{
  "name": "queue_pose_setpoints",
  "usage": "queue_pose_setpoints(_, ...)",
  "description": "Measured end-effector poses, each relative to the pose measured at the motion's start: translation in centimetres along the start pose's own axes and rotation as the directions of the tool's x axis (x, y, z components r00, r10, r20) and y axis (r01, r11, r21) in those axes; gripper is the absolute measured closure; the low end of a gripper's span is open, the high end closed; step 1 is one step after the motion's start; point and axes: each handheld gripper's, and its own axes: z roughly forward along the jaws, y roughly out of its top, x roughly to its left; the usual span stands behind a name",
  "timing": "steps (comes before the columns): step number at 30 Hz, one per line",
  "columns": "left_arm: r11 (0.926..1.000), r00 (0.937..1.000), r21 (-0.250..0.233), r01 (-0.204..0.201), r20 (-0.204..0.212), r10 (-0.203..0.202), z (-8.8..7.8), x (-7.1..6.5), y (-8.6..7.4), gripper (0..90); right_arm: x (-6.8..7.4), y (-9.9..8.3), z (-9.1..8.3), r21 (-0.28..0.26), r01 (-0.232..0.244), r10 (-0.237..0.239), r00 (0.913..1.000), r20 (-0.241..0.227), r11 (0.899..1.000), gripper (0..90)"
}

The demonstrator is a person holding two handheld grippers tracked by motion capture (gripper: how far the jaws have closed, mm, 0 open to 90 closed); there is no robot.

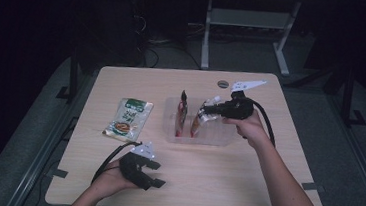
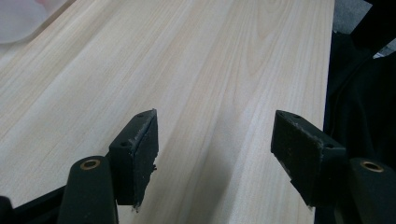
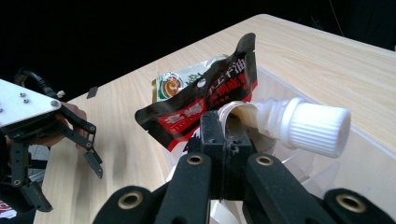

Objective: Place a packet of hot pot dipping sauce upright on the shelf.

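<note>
Right gripper (image 1: 209,108), centre-right of the high view, pinched tight on the top edge of a white-capped spout pouch (image 3: 299,123) standing in the clear bin (image 1: 220,136); left gripper (image 1: 152,173) at lower left, jaws wide apart over bare table (image 1: 214,181), holding nothing.

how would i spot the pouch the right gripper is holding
Find the clear plastic bin in the middle of the wooden table. Two pouches stand in it; take the one nearer the right hand-held gripper, which pinches its top. Unlike the flat dark red pouch beside it, this spouted pouch has a white screw cap.
</note>
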Motion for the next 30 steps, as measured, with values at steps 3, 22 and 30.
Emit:
queue_pose_setpoints(3, 1.0, 1.0, 0.001, -0.001, 0.0, 0.001, 0.0, 0.0, 0.0, 31.8, -0.2, -0.1, 0.3, 0.005, -0.011, 0.011, 0.9999, 0.005, 1.0, 89.5)
queue_pose_setpoints(22, 0.9999, 1.0, 0.012, -0.008, -0.002, 0.008, 0.0, 0.0, 0.0, 31.8, -0.3, -0.5, 2.4, 0.079, -0.01, 0.008, 0.9996, 0.028, 0.997, 89.3)
queue_pose_setpoints(30, 0.9999, 1.0, 0.014, -0.003, 0.0, 0.003, 0.0, 0.0, 0.0, 31.8, -0.2, -0.5, 2.8, 0.083, -0.008, 0.006, 0.9996, 0.029, 0.997, 88.2)
